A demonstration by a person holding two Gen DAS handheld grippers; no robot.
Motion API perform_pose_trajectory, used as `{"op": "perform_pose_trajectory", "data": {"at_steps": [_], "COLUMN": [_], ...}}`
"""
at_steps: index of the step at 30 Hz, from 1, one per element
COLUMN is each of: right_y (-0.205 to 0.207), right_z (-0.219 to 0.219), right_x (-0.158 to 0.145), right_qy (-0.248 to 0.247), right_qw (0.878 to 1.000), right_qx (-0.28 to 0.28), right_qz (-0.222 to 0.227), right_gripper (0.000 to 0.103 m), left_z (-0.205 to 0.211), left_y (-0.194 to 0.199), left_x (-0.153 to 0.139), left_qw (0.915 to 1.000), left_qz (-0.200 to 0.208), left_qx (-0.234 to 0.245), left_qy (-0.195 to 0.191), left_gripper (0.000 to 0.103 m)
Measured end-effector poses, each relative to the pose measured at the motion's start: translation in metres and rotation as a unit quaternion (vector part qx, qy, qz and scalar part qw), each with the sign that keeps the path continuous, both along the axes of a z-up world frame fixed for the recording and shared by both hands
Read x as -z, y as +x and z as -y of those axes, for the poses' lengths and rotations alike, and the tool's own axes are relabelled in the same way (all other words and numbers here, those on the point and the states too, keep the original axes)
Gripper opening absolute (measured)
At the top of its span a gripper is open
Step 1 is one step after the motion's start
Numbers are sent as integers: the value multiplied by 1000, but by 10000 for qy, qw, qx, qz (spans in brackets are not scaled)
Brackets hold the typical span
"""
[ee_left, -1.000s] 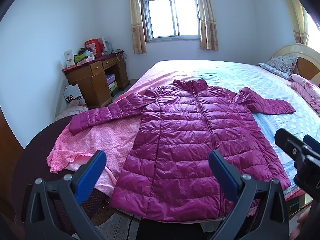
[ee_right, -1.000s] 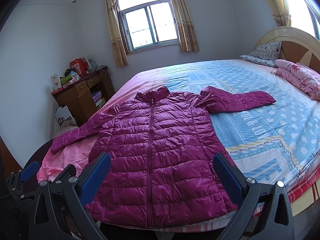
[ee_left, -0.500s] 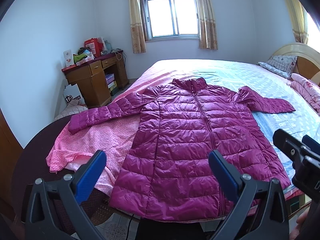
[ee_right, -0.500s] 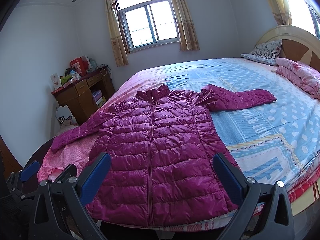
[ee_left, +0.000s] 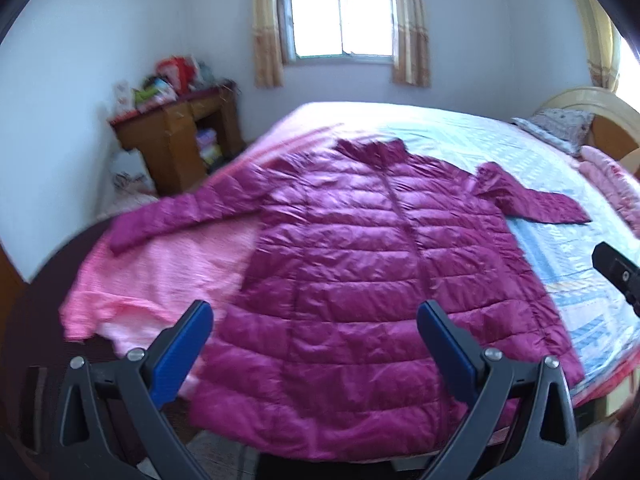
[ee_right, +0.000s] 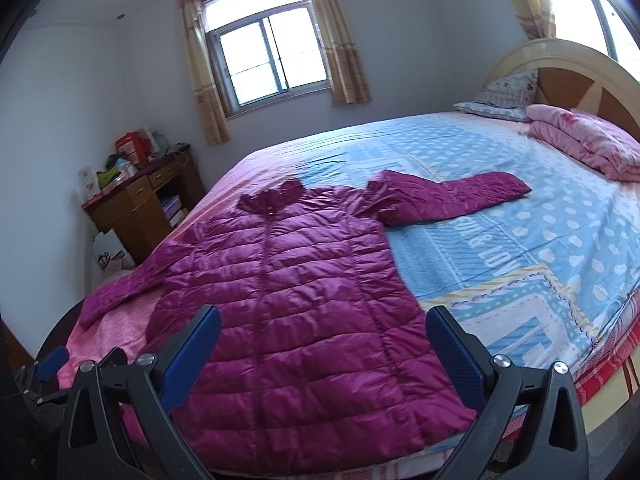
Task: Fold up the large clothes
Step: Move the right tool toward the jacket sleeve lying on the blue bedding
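A magenta quilted puffer jacket [ee_left: 372, 264] lies flat, front up and zipped, on the bed, collar toward the window and hem at the near edge. It also shows in the right wrist view [ee_right: 304, 308]. Its left sleeve [ee_left: 180, 216] stretches out over a pink cloth; its right sleeve [ee_right: 452, 196] lies out on the blue sheet. My left gripper [ee_left: 314, 334] is open and empty, above the hem. My right gripper [ee_right: 324, 340] is open and empty, above the lower right part of the jacket.
A pink cloth [ee_left: 160, 280] lies under the left sleeve at the bed's left corner. A wooden desk [ee_left: 176, 140] with clutter stands left by the wall. Pillows and a folded pink quilt [ee_right: 584, 144] lie by the headboard. The blue sheet [ee_right: 540, 240] lies right of the jacket.
Both grippers have moved forward and lowered toward the jacket; the left view is blurred from motion. The jacket has not moved. Both grippers stay open.
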State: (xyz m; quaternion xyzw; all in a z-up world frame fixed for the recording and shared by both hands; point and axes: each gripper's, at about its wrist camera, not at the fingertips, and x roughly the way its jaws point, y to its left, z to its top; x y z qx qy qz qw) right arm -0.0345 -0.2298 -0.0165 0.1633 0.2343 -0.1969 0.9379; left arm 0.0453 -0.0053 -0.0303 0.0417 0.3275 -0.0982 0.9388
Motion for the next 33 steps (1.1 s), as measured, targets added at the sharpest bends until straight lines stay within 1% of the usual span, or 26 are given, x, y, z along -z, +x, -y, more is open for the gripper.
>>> {"op": "perform_pose_trajectory", "data": {"at_steps": [2,5,7,8,10,11,12,14,16,17,18,21,22,24,26,28,29,31,33], "right_y": [4,20,34,38,48,50,52,51,50,52,53,64,68,76,83,93,102,113,126], "right_z": [17,45,73,83,122,135,157,197,249,265,291,344,355,386,407,426,436,445,451], "right_x": [4,9,12,13,15,16,16,19,26,28,32,43,46,57,67,76,82,89,88], "right_qy": [-16,-8,169,251,498,541,641,942,1353,1459,1565,1733,1767,1831,1840,1865,1898,1936,1752], "right_qw": [9999,9991,9982,9979,9962,9955,9943,9900,9804,9775,9727,9630,9613,9531,9456,9390,9367,9331,9319], "right_qx": [127,298,354,368,539,636,774,1040,1429,1511,1688,2033,2086,2393,2677,2891,2939,3018,3154], "right_qz": [-44,-312,-456,-476,-470,-442,-351,-136,102,170,284,358,339,268,155,0,-141,-288,-379], "right_gripper": [102,102,102,102,102,102,102,102,102,102,102,102,102,101,101,100,100,100,100], "left_z": [2,8,11,12,10,7,5,0,-5,-7,-8,-7,-6,-2,3,9,13,18,21], "left_y": [11,34,51,59,78,87,98,114,133,143,151,176,182,193,203,211,213,217,219], "left_x": [3,7,8,8,7,7,6,6,9,11,14,31,37,49,59,69,73,82,88], "left_qw": [9999,9999,9999,9998,9994,9993,9990,9984,9972,9965,9957,9927,9920,9898,9887,9877,9871,9858,9855], "left_qz": [-86,-90,-51,-29,-57,-83,-118,-159,-213,-216,-208,-395,-453,-544,-599,-625,-619,-587,-581], "left_qx": [87,73,-38,-108,-248,-311,-401,-542,-710,-811,-900,-1120,-1160,-1311,-1376,-1424,-1450,-1473,-1461], "left_qy": [-105,-43,112,170,226,204,162,61,-26,-63,-88,-187,-207,-128,-35,164,290,545,645], "left_gripper": [103,103,103,103,103,103,103,103,103,103,103,103,103,103,103,103,103,103,103]}}
